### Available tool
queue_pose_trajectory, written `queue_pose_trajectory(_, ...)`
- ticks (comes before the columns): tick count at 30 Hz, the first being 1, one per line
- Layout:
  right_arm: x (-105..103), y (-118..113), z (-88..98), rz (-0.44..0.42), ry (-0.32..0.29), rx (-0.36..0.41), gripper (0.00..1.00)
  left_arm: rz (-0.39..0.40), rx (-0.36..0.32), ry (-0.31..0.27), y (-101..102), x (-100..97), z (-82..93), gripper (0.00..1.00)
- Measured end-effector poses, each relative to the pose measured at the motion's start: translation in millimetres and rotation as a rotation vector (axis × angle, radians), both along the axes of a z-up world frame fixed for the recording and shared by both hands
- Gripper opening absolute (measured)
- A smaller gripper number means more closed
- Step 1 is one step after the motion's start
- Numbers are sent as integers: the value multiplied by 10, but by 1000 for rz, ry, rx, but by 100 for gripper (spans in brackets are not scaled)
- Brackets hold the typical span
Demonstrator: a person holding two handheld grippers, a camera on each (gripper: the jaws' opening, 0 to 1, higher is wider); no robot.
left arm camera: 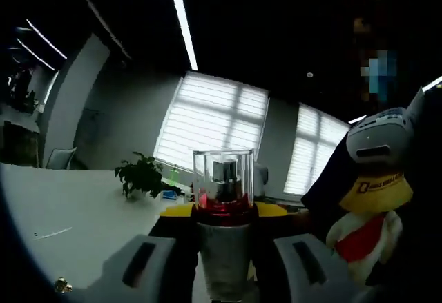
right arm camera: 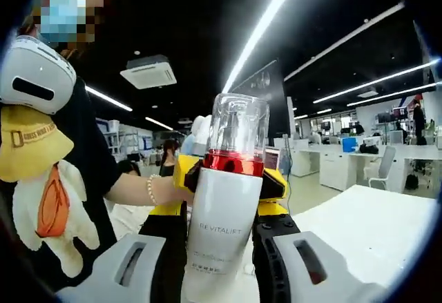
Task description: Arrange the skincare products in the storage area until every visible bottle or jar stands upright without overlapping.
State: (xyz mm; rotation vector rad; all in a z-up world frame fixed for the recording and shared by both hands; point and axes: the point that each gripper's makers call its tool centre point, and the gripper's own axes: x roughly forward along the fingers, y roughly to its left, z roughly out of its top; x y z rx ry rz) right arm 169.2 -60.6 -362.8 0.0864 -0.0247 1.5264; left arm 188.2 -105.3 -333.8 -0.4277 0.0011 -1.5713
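Left gripper view: white pump bottle (left arm camera: 224, 248) held up dead centre, well above the white table (left arm camera: 83, 227), between the two grey jaws of the left gripper (left arm camera: 226, 265). Jaws closed in on its lower body, though the contact itself hidden at the bottom edge. Red metallic collar (left arm camera: 222, 210) above the white body, clear cap (left arm camera: 223, 175) on top with the pump head showing through. Long axis straight up along the jaws, cap end far, base near. A potted plant (left arm camera: 143, 174) far back on the table, a small gold item (left arm camera: 63, 286) near left. Yellow-and-black jaws of the right gripper (left arm camera: 221, 214) clamping at the collar from the far side.

Right gripper view: same bottle (right arm camera: 222, 230), label "REVITALIFT" readable, standing upright between the right gripper (right arm camera: 219, 272) jaws, which sit close on either side of the body; cannot tell whether touching or gripping. Left gripper (right arm camera: 228, 182) pressed on the bottle just under the collar, a person's hand (right arm camera: 166, 191) behind it. White table (right arm camera: 373, 227) to the right, below.

Probably stiff plastic or glass, smooth and glossy, so likely slippery; moderate weight if full. Clear cap looks the fragile, pop-off part. Best hold on the white body, mid-height or below the collar, never on the cap. Tall and narrow, so likely tippy when set down.
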Motion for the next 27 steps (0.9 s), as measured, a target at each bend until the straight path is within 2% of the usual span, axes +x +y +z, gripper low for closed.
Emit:
queue_pose_trajectory(3,-52,24,61,39,9,0,36,-37,-30,-18,34,-62,80,24)
queue_pose_trajectory(4,-88,35,75,65,30,-3,36,-58,-46,-29,48,-87,109,24)
queue_pose_trajectory(7,-111,50,127,75,58,10,35,-92,-116,-38,105,-112,228,24)
queue_pose_trajectory(8,-83,58,146,47,66,11,35,-82,-121,-39,115,-91,237,24)
queue_pose_trajectory(10,-19,72,169,-32,33,4,36,-66,-135,-35,113,-66,273,24)
queue_pose_trajectory(12,41,93,162,-113,34,-9,36,-47,-137,-39,98,-45,290,24)
queue_pose_trajectory(14,99,92,133,-174,7,-31,34,-32,-137,-29,80,-14,285,24)
queue_pose_trajectory(18,189,95,21,-263,69,-72,31,-8,-105,-29,45,42,228,24)
queue_pose_trajectory(20,217,74,17,-282,58,-65,30,5,-93,-37,25,46,216,24)
queue_pose_trajectory(23,237,17,5,-315,62,-38,29,31,-26,-80,-36,42,195,24)
queue_pose_trajectory(25,289,-29,2,-365,52,-43,29,67,19,-95,-68,76,186,25)
queue_pose_trajectory(27,393,-107,12,-440,13,-61,29,132,60,-112,-70,144,197,27)
